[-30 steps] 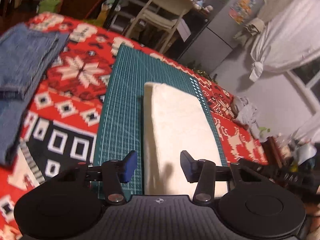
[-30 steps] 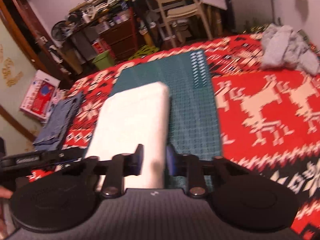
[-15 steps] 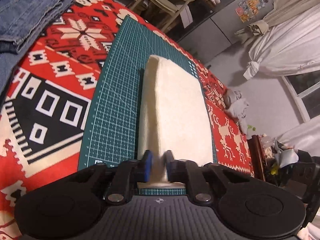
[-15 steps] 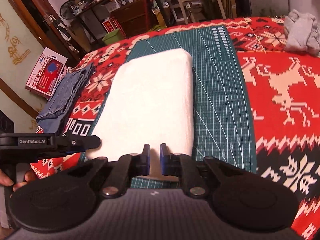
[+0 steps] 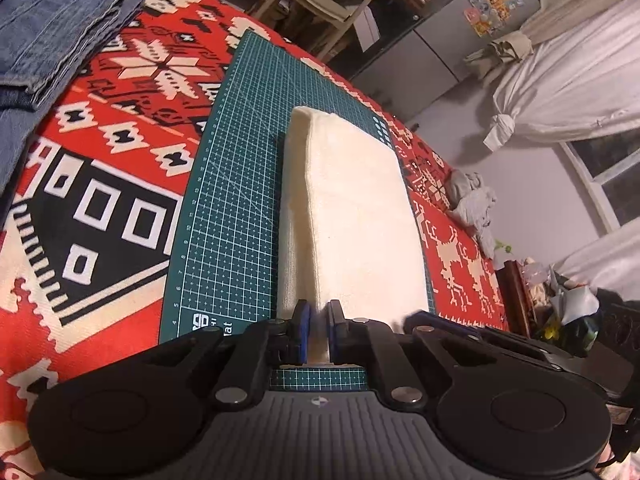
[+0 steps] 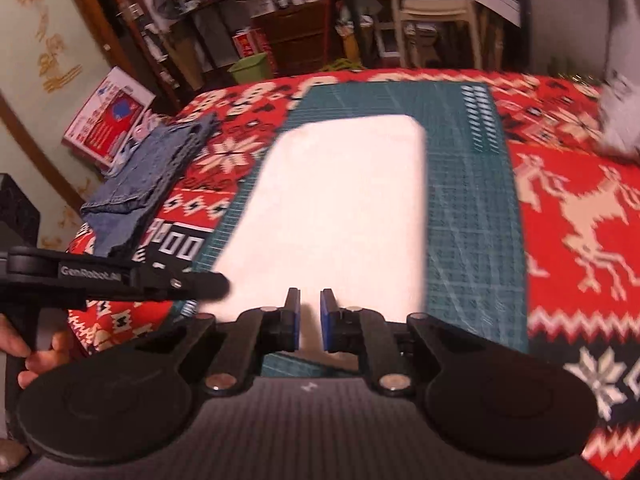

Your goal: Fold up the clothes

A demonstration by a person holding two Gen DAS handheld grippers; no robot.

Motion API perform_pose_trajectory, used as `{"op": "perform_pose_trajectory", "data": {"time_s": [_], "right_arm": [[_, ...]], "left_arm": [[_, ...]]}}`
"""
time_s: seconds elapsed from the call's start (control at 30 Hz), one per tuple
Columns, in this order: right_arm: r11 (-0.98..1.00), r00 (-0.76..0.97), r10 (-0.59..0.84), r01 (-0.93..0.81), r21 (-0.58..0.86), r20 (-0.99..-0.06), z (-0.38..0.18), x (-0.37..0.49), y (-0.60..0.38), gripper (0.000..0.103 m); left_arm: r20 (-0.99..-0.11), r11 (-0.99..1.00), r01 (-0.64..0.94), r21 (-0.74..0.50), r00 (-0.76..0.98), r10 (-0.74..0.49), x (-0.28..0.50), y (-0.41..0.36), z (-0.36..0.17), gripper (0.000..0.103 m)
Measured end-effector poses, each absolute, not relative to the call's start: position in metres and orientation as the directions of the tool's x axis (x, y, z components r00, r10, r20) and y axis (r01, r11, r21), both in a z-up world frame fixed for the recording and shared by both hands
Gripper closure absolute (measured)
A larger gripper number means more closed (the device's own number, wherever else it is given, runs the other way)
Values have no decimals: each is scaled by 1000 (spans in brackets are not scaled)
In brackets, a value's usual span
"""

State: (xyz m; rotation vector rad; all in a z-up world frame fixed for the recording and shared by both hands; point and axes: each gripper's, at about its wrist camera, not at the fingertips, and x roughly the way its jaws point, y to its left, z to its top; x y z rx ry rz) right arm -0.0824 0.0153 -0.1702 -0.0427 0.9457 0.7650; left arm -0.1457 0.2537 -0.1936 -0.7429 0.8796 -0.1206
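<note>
1. Folded white cloth lies centre frame on green cutting mat, over red patterned blanket.
2. Left gripper, bottom centre: clamped on cloth's near edge.
3. Right gripper, bottom centre: pads pinch cloth's near edge too.
4. Folded jeans upper left, well apart from mat.

— What do we have between our left gripper fingers?
— The near edge of the folded cream-white cloth, pinched tight between the blue pads.
— And where does it lie?
— Lengthwise on the green gridded cutting mat, over the red patterned blanket. Folded blue denim jeans sit far left.
</note>
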Motion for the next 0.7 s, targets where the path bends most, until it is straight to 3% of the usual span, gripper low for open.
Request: {"op": "perform_pose_trajectory", "data": {"time_s": [0.33, 0.7], "right_arm": [[678, 272, 595, -675, 291, -756, -181, -104, 47, 91], [757, 430, 536, -625, 189, -726, -161, -61, 36, 88]], "left_arm": [[-670, 750, -204, -630, 632, -390, -154, 252, -197, 93], [-668, 749, -201, -632, 631, -394, -155, 253, -197, 93]]}}
